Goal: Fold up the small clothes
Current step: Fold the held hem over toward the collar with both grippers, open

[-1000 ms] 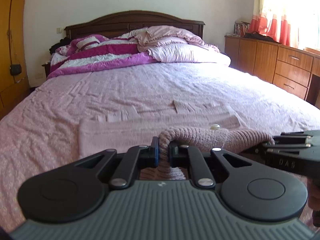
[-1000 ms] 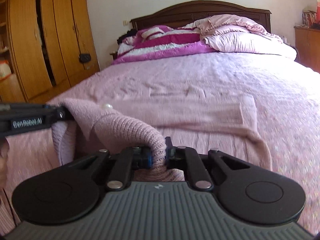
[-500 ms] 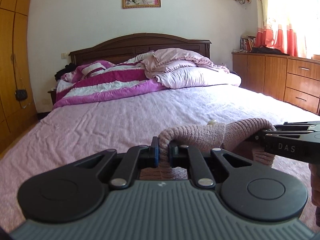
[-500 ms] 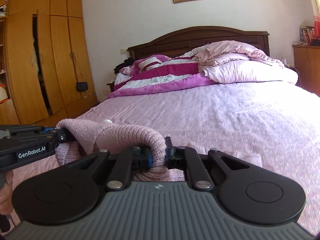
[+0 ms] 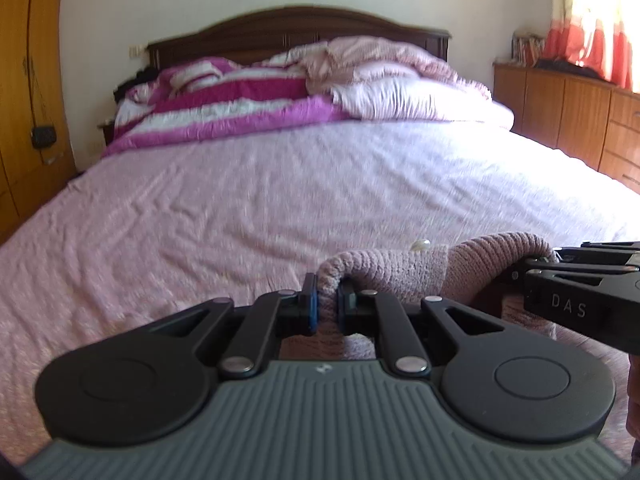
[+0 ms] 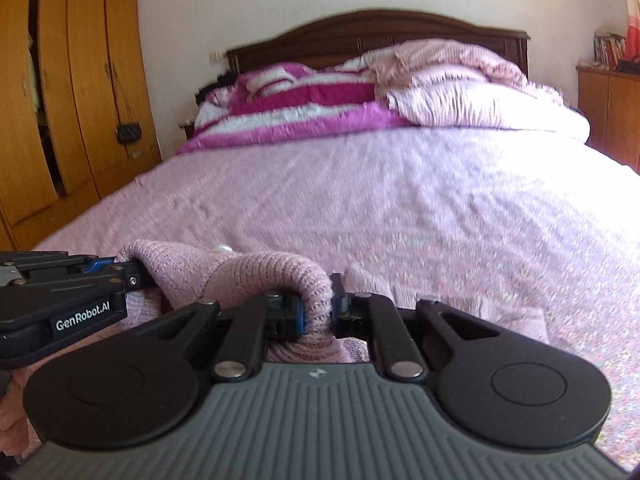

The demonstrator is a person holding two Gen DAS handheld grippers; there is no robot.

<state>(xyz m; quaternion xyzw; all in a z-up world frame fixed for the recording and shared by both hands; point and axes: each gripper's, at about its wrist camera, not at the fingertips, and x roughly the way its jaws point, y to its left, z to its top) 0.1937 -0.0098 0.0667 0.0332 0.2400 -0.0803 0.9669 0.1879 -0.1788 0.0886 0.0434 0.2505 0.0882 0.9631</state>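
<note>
Now pink ribbed knit garment (image 5: 404, 270), pearly button on top, pinched by left gripper (image 5: 327, 300) and right gripper (image 6: 317, 306).

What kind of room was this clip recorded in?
A home bedroom: a large bed with a dark wooden headboard and rumpled quilts, a wooden wardrobe on one side and a low wooden dresser under a curtained window on the other.

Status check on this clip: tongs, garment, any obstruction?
Left tongs and right tongs both shut on pink knitted garment. Garment's gripped edge held above pink bedsheet. Nothing blocking.
</note>
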